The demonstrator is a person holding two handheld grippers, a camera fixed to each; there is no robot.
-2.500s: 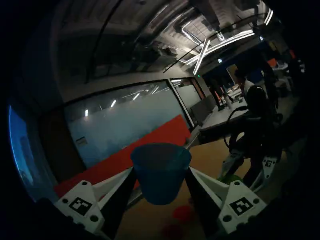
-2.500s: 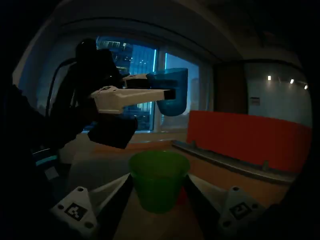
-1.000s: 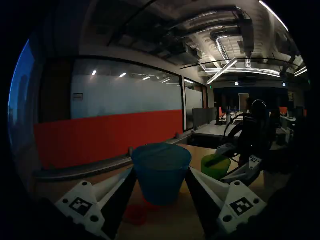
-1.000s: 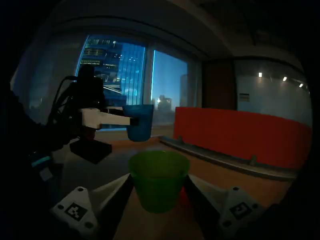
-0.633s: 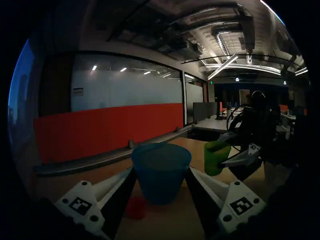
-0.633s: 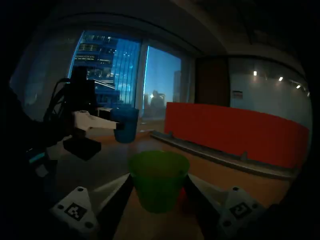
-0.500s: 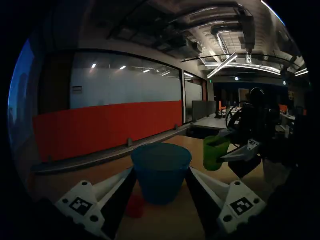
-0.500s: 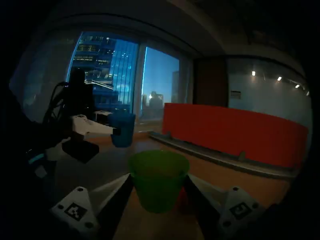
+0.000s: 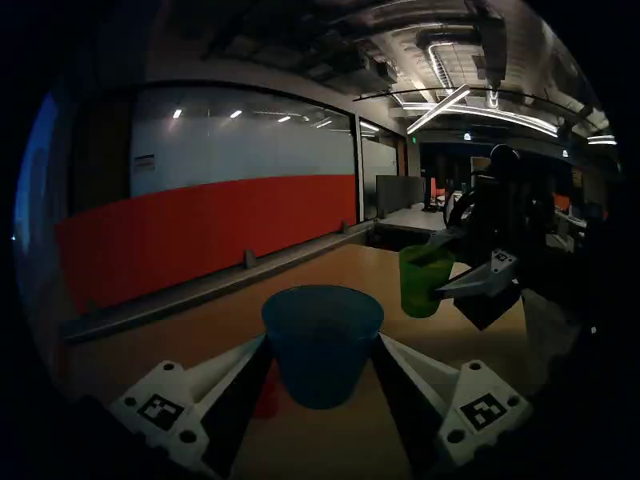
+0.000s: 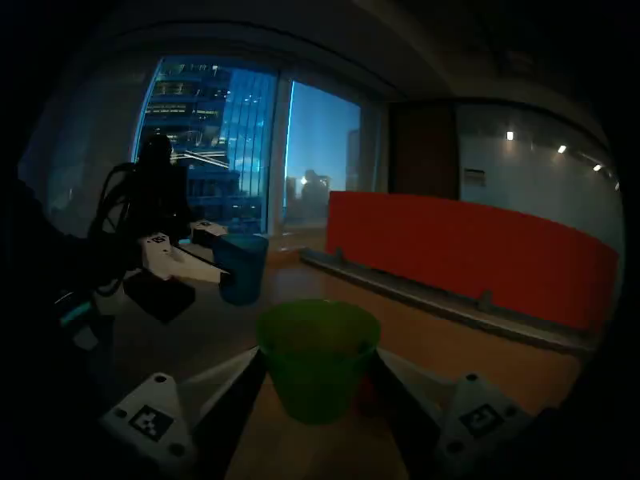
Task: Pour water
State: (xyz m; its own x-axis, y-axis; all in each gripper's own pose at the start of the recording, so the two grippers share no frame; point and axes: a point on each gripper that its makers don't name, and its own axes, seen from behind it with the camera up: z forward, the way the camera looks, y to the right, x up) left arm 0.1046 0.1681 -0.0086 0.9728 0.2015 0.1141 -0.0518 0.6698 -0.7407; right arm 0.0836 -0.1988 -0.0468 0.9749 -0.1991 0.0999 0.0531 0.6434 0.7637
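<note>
The blue cup [image 9: 322, 352] was upright, pinched between both fingers of the left gripper [image 9: 320, 364], with the jaws only cup-wide. Same deal for the green cup [image 10: 318, 368]: it was clamped upright in the right gripper [image 10: 318, 384]. The cups were near each other but apart, over the wooden table [image 9: 360, 264]. Couldn't tell if either held water.

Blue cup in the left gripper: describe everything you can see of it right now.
The blue cup is a plain tapered tumbler, plastic by its look, wider at the open rim than at the base. It stands upright, clamped between the left gripper's white fingers, one on each side. The right gripper view shows it low over the wooden table; whether its base touches is unclear. The dim light hides any water inside.
</note>
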